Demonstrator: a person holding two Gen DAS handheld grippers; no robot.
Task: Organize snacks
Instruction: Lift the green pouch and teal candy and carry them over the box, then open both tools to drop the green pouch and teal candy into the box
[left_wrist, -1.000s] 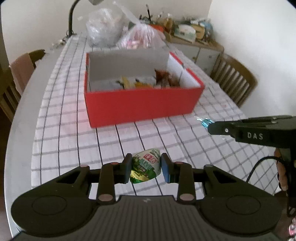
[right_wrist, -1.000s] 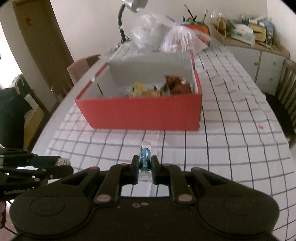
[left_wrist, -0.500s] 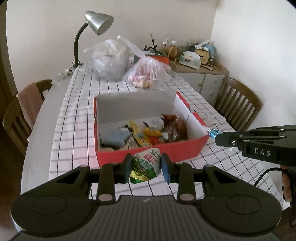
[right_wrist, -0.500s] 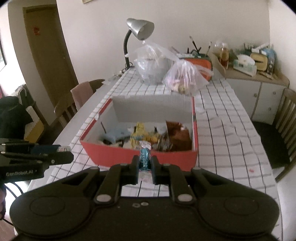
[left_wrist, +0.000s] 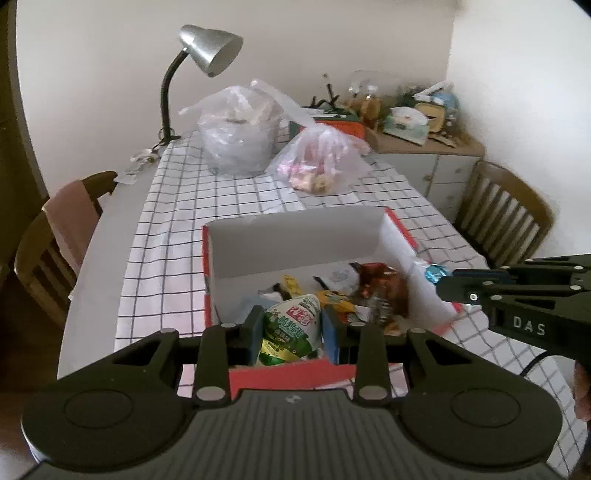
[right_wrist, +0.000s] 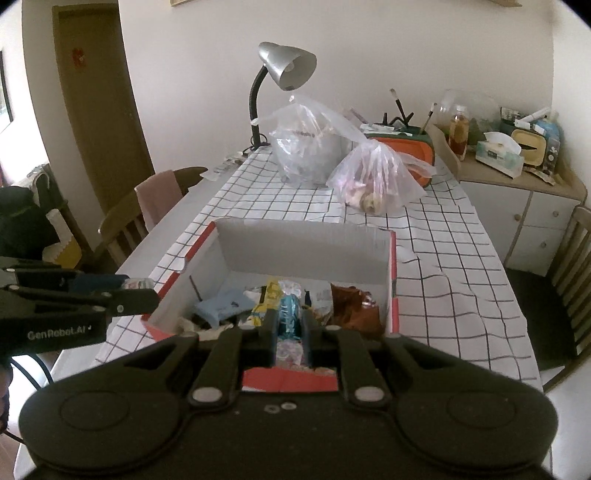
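A red cardboard box (left_wrist: 291, 371) (right_wrist: 394, 288) with a grey inside stands on the checked tablecloth and holds several snack wrappers. My left gripper (left_wrist: 291, 328) is shut on a green and white snack pouch (left_wrist: 290, 328), held above the box's near wall. My right gripper (right_wrist: 289, 326) is shut on a small blue-wrapped candy (right_wrist: 288, 319), also over the box's near side. In the left wrist view the right gripper (left_wrist: 443, 278) reaches in from the right, the blue candy (left_wrist: 436, 272) at its tip over the box's right wall. The left gripper (right_wrist: 147, 291) shows at the left edge of the right wrist view.
Two clear plastic bags (left_wrist: 240, 136) (left_wrist: 321, 162) sit at the table's far end beside a silver desk lamp (left_wrist: 208, 48). Wooden chairs stand at left (left_wrist: 55, 236) and right (left_wrist: 506, 218). A cluttered white cabinet (right_wrist: 517, 184) is at the back right.
Both grippers rose and moved forward with their snacks, from over the tablecloth in front of the box to above its near wall. The box's contents have come into view.
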